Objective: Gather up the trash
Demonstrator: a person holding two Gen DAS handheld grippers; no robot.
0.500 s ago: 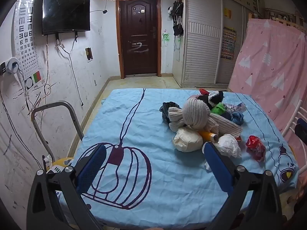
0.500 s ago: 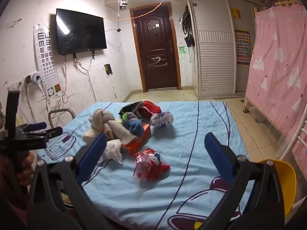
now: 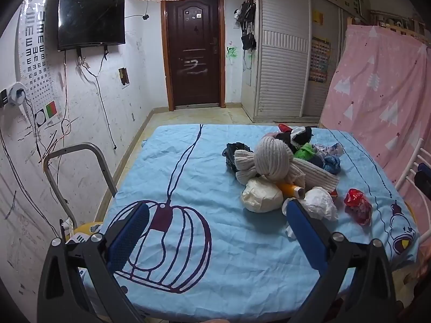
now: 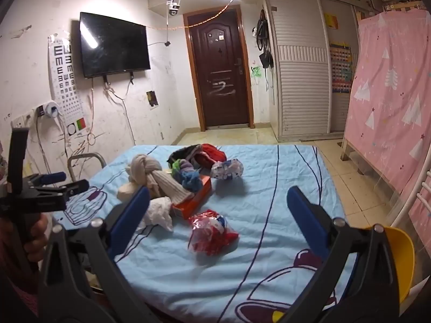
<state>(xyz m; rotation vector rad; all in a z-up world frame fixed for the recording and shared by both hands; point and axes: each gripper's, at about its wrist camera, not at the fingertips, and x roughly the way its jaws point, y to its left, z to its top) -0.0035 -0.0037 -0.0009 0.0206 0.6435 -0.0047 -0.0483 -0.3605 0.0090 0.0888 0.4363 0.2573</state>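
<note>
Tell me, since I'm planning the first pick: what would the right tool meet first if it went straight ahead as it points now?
Probably the red crinkled wrapper. It lies on the blue sheet just ahead, roughly between the open right tool fingers. Depth is hard to judge, so it could touch the sheet first.

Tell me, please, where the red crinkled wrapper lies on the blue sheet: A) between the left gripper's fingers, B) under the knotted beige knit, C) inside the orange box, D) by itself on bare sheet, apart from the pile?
D: the red crinkled wrapper lies alone on the blue sheet, with bare cloth between it and the orange box and the knotted beige knit.
</note>
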